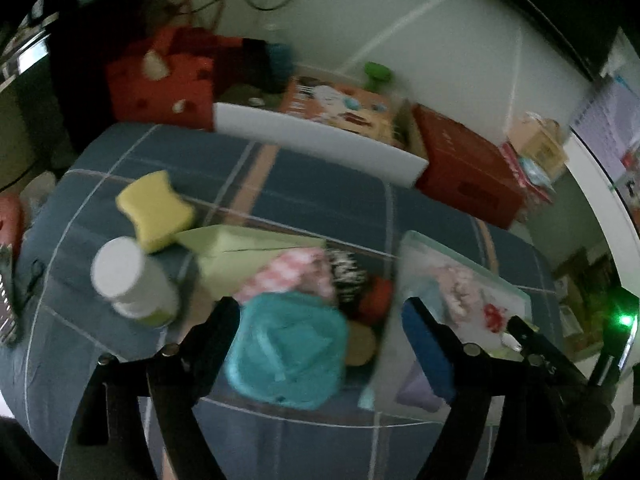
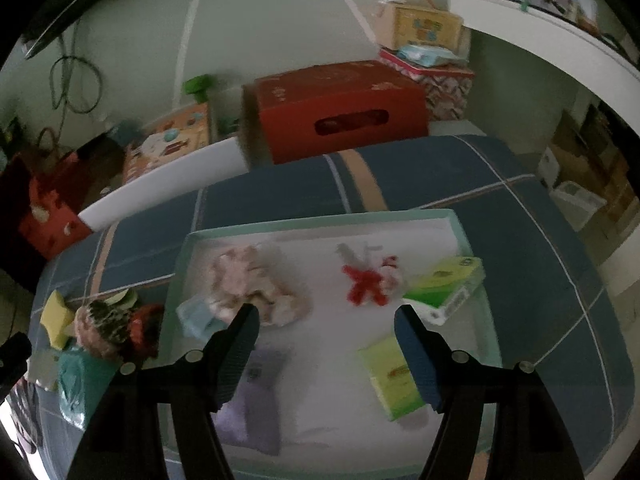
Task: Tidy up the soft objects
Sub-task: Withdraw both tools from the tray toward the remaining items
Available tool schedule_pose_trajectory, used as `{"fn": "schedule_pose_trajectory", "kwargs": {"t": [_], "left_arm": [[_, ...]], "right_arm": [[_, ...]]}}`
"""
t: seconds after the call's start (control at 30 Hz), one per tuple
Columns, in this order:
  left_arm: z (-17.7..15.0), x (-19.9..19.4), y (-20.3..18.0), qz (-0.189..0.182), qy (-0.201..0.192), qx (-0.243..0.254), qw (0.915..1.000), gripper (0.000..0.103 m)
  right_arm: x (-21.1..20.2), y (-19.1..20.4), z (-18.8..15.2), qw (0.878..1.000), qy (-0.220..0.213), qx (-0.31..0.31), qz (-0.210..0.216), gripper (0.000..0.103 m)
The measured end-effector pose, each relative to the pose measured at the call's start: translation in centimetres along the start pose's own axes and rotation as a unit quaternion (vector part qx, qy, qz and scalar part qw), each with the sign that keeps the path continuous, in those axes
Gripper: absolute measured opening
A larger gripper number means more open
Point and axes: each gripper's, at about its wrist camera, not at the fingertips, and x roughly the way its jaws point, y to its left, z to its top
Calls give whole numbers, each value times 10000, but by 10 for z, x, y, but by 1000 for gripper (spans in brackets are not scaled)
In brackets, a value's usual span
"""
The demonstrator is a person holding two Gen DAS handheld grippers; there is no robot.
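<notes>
1. The left gripper has its jaws well apart and nothing clamped. It hangs over the crumpled teal plastic bag, which lies between the two fingers on the blue plaid cloth; I cannot tell whether a pad touches it. If this bag is the next pick, lower straight onto its bunched middle and close slowly, so the slack film gathers instead of slipping out.
2. The right gripper is also spread and empty, above the shallow pale-green tray. A lilac fabric pouch lies in the tray under its left finger.
3. Farther in the tray sit a pinkish fluffy bundle, a red-and-white pipe-cleaner figure and two green packets.
4. Just beyond the bag, outside the tray, is a heap with pink checked cloth; take one piece at a time.
5. Farther left, the yellow sponge waits beside a white-capped bottle, likely not soft.
</notes>
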Motion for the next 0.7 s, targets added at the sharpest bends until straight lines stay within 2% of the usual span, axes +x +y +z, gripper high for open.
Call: {"fn": "schedule_pose_trajectory", "kwargs": {"t": [0.13, 0.23, 0.5, 0.7], "left_arm": [[-4, 2, 21, 133, -26, -192, 9997, 85], [-4, 10, 31, 242, 103, -315, 9992, 85], [-4, 18, 38, 174, 206, -412, 9988, 86], [-4, 20, 45, 29, 191, -540, 9984, 87]], "right_arm": [[-5, 21, -7, 9996, -11, -194, 187, 74], [-7, 33, -11, 9991, -12, -343, 242, 74], [-2, 53, -18, 9980, 58, -538, 318, 74], [-3, 58, -21, 9975, 26, -573, 408, 84]]}}
